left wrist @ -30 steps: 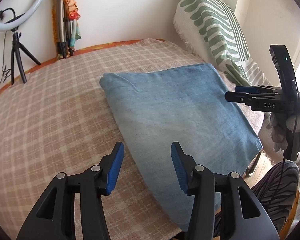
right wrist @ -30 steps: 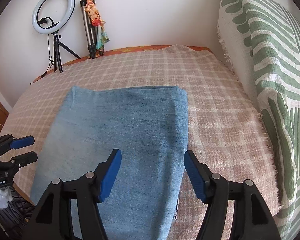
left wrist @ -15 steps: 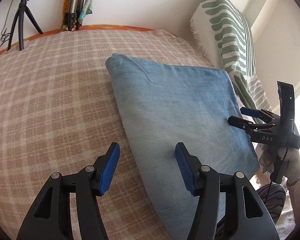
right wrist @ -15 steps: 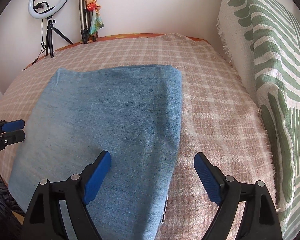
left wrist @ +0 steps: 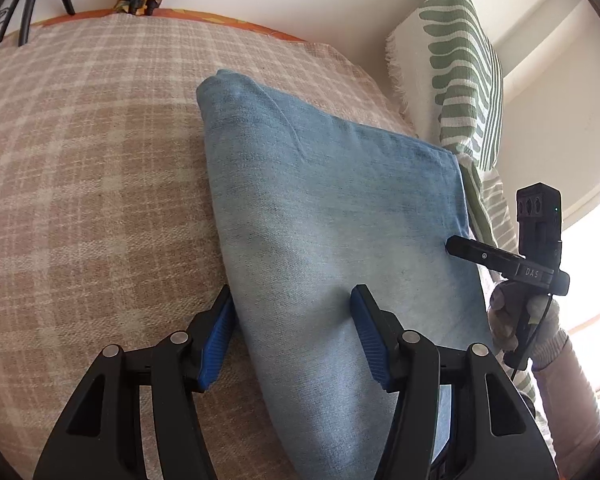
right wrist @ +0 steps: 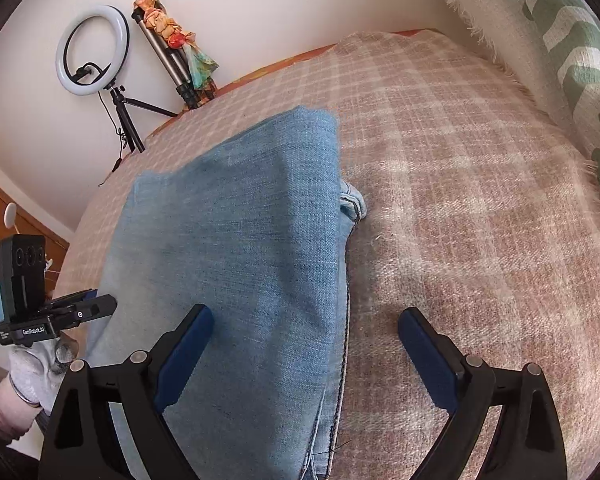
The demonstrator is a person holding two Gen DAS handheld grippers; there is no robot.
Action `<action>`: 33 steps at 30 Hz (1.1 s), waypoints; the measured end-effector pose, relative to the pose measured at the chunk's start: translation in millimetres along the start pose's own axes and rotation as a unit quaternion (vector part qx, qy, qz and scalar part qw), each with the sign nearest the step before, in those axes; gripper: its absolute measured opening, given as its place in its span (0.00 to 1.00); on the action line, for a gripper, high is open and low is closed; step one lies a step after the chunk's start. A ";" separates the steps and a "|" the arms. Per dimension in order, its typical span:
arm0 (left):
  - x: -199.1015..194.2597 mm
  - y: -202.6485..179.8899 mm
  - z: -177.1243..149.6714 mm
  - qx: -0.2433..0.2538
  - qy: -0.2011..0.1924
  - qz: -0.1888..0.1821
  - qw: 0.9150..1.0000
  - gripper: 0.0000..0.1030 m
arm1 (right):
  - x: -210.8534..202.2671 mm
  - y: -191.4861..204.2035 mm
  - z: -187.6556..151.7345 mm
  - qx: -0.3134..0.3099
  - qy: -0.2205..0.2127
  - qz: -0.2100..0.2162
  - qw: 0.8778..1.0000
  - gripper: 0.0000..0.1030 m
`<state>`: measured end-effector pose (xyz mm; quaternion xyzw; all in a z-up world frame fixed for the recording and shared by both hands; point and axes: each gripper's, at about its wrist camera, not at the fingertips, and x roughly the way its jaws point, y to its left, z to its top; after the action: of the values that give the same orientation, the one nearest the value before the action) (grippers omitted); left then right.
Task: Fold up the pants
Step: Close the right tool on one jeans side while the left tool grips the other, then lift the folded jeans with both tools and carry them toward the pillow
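Observation:
Light blue denim pants (left wrist: 340,216) lie folded into a thick rectangle on a plaid blanket (left wrist: 80,200). My left gripper (left wrist: 294,332) is down at the near left fold; one pad sits beside that edge and the other rests on top of the cloth, with no squeeze to be seen. My right gripper (right wrist: 308,344) straddles the pants' (right wrist: 240,240) right edge, where the seams and a hem (right wrist: 352,204) show. Its jaws are opening wide and do not press the cloth. Each gripper shows in the other's view: the right gripper (left wrist: 460,250) and the left gripper (right wrist: 96,304).
A green-striped white pillow (left wrist: 460,64) stands against the wall beside the bed. A ring light on a tripod (right wrist: 92,52) and a folded tripod with a coloured cloth (right wrist: 172,44) stand at the far edge. Gloved hands (right wrist: 32,364) hold both grippers.
Both grippers have come down and closer to the pants, and now straddle its left and right edges. The right jaws have spread much wider; the left jaws opened a little.

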<state>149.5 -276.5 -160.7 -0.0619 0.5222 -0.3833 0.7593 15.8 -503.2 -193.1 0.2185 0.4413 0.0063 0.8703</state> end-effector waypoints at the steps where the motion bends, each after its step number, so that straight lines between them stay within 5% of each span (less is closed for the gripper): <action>1: 0.9 -0.1 1.2 0.000 0.001 -0.003 1.000 0.55 | 1.0 -0.7 1.0 -0.002 0.000 0.007 1.000 0.94; 9: 10.3 -0.9 11.5 -0.007 0.005 -0.029 1.000 0.53 | 14.1 6.0 7.9 -0.014 0.009 0.089 0.996 0.81; 11: 13.9 -4.5 12.6 -0.001 0.006 -0.026 1.000 0.50 | 20.5 12.9 9.0 -0.016 0.011 0.098 0.995 0.70; 19: 15.7 -20.0 14.7 0.029 -0.003 -0.007 1.000 0.30 | 15.7 21.7 10.4 -0.003 -0.003 0.062 0.998 0.36; 27: 6.8 -34.9 12.2 0.059 -0.026 0.010 0.998 0.17 | 6.2 36.8 11.3 -0.035 -0.007 0.006 0.999 0.27; 33: -2.6 -49.3 7.8 0.092 -0.043 0.013 0.995 0.15 | -4.0 77.5 1.4 -0.131 -0.025 -0.096 0.986 0.20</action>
<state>130.2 -311.7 -130.9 -0.0011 0.4523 -0.4165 0.7887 28.6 -434.4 -159.4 0.0596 0.4335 -0.0253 0.8988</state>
